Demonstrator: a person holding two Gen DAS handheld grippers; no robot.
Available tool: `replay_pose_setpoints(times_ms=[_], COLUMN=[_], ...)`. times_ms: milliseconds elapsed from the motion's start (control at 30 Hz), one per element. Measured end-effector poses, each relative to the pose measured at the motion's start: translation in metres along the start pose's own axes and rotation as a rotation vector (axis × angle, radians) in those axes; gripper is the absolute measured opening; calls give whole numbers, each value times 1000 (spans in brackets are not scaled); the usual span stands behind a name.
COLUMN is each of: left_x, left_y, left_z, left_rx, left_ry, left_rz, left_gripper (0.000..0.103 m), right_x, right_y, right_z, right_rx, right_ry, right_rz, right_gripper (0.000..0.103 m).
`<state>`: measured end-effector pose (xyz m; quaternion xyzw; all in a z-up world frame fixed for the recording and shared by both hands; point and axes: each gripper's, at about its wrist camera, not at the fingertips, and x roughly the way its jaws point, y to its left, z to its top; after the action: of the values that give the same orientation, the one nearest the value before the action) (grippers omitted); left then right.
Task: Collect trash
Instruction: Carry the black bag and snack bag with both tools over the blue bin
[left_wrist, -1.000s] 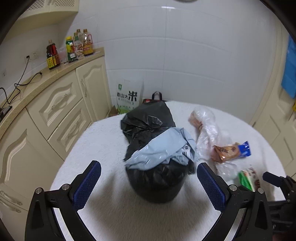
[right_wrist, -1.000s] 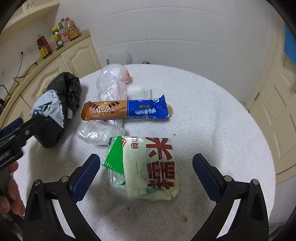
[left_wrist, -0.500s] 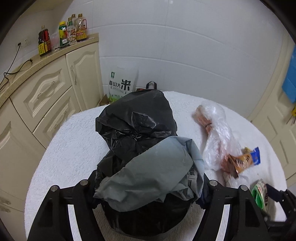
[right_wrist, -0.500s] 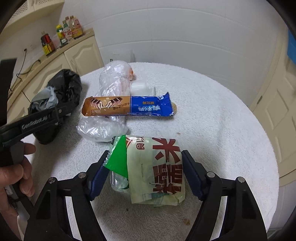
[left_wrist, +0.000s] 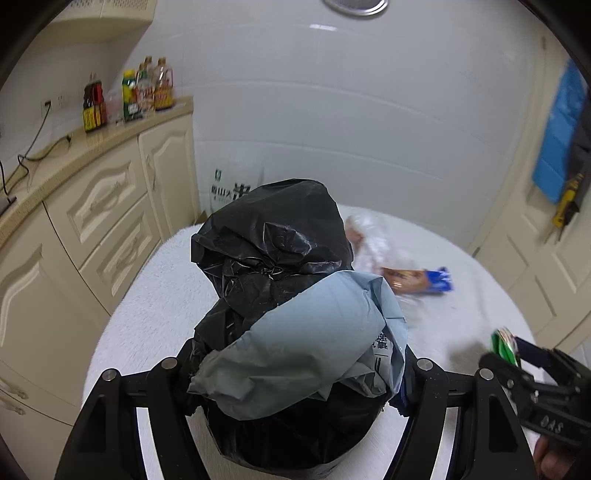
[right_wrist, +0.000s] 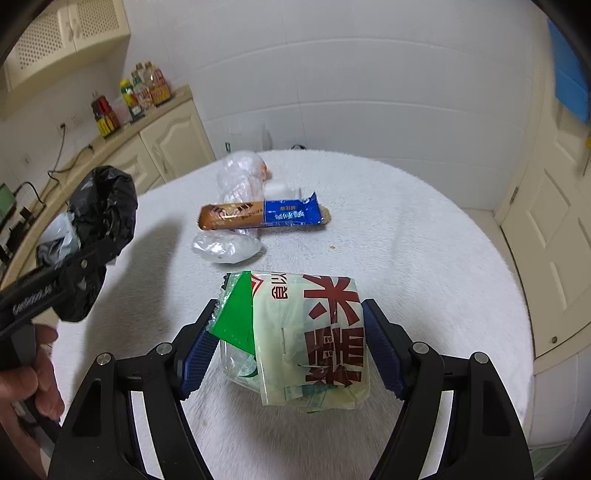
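Observation:
A black trash bag (left_wrist: 273, 236) stuffed full, with a grey plastic mailer (left_wrist: 314, 339) spilling from its mouth, fills the left wrist view. My left gripper (left_wrist: 295, 369) is shut on its lower part, one finger pressed into each side. From the right wrist view the same bag (right_wrist: 107, 206) hangs in the left gripper (right_wrist: 85, 266) at the left. My right gripper (right_wrist: 291, 321) is shut on a folded pale plastic package (right_wrist: 314, 332) with red characters and a green flap. Its green edge (left_wrist: 500, 343) shows at the right gripper (left_wrist: 517, 350) in the left wrist view.
On the round table with a white fluffy cover (right_wrist: 406, 229) lie a brown-and-blue snack wrapper (right_wrist: 262, 216) and crumpled clear plastic bags (right_wrist: 240, 177). Cream cabinets (left_wrist: 110, 206) with bottles (left_wrist: 129, 96) stand to the left. A cream door (right_wrist: 554, 240) is on the right.
Both grippers went from wide open to shut. The left one pushed forward around the black bag and closed on it. The right one closed on the printed package and raised it slightly.

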<state>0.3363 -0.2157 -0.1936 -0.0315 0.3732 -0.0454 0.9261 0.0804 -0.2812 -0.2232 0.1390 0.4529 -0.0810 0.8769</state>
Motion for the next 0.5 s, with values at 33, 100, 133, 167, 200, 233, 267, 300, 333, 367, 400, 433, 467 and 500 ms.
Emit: replay_pose_setpoints(times_ms=[33, 100, 133, 167, 200, 233, 267, 300, 333, 367, 400, 433, 467, 500], left_x=[-5, -12, -16, -20, -22, -33, -37, -41, -44, -47, -49, -52, -53, -58], left_y=[-4, -14, -15, -16, -23, -28, -30, -34, -36, -37, -42, -45, -49, -57], left_z=[0, 4, 5, 5, 9, 3, 5, 6, 9, 11, 14, 16, 20, 19], left_rx=[5, 15, 20, 24, 30, 35, 40, 46, 52, 54, 57, 61, 65, 69], left_ry=[-12, -39, -51, -62, -77, -90, -102, -115, -128, -139, -152, -165, -177, -190], left_rz=[-7, -14, -19, -25, -31, -37, -41, -44, -50, -56, -61, -66, -71, -75], left_gripper=[70, 70, 70, 70, 70, 70, 70, 70, 70, 70, 70, 70, 70, 70], right_x=[-7, -22, -30, -37, -45, -53, -61, -71, -77, -86, -92, -100, -107, -116], right_y=[-1, -5, -5, -7, -8, -9, -10, -11, -13, -15, -17, -19, -20, -23], right_z=[-1, -3, -4, -4, -5, -5, -6, -6, -6, -6, -6, -6, -5, -5], right_rx=[6, 17, 23, 27, 31, 36, 40, 40, 40, 43, 46, 45, 45, 47], right_ry=[-11, -37, -50, -63, -78, -92, -106, -125, -136, -153, -165, -180, -194, -213], right_rz=[2, 8, 10, 12, 14, 20, 24, 23, 24, 32, 37, 35, 33, 39], right_gripper=[76, 76, 76, 76, 76, 76, 76, 76, 76, 76, 76, 76, 76, 76])
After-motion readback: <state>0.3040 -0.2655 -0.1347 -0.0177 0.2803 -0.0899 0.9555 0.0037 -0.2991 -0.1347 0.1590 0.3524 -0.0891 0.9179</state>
